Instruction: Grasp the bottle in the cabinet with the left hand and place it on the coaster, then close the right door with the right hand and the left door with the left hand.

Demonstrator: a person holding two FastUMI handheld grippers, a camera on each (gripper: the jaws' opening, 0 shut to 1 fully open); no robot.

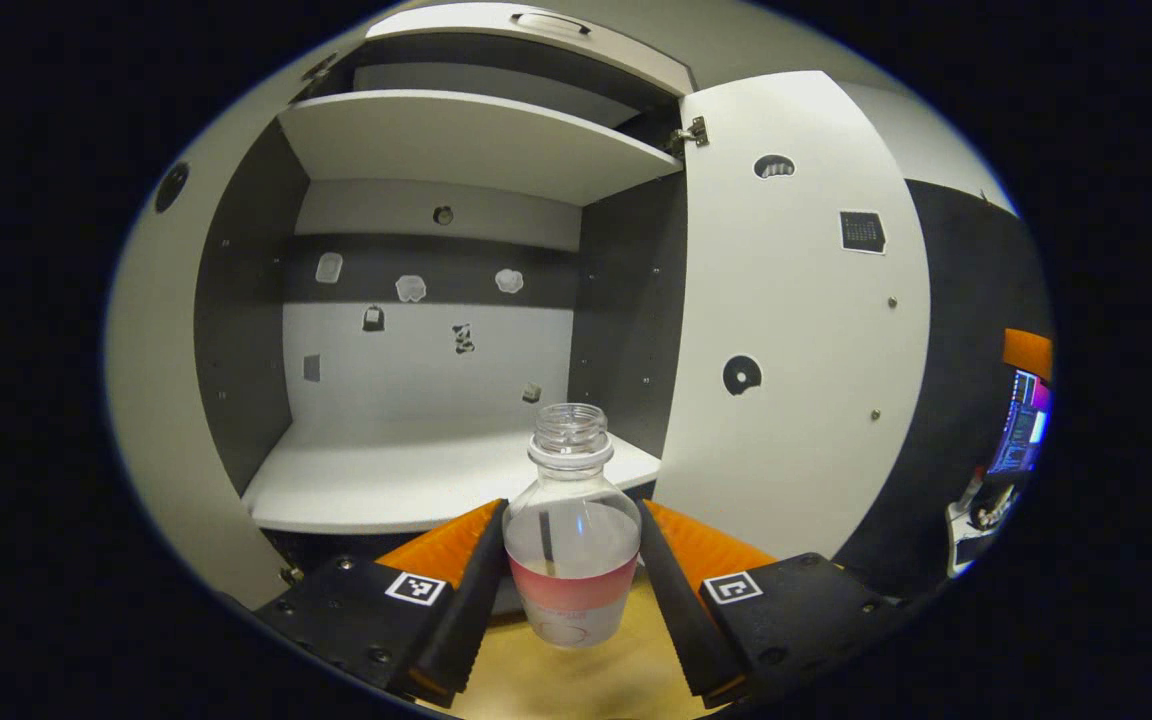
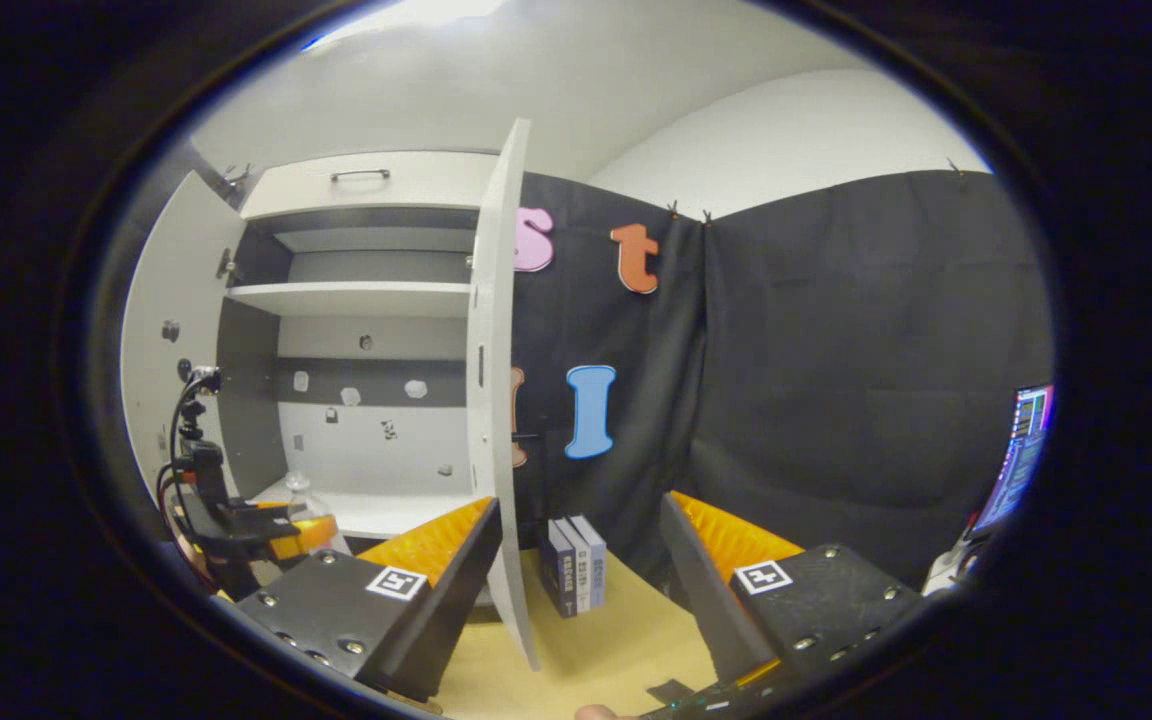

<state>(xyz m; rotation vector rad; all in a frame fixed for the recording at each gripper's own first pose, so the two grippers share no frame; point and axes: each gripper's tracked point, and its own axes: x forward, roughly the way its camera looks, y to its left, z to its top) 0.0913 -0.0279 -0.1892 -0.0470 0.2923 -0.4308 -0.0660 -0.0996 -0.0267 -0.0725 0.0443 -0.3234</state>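
wooden tabletop (image 1: 576, 680) lies under the uncapped bottle (image 1: 572, 535) clamped in my left gripper (image 1: 570, 575) outside the cabinet (image 1: 436, 480), and i reckon a tilt could spill it.

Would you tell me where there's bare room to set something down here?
The lower cabinet shelf is bare behind the bottle. Tabletop lies free between the right door and right tool, beside the books. It's crowded at the left tool.
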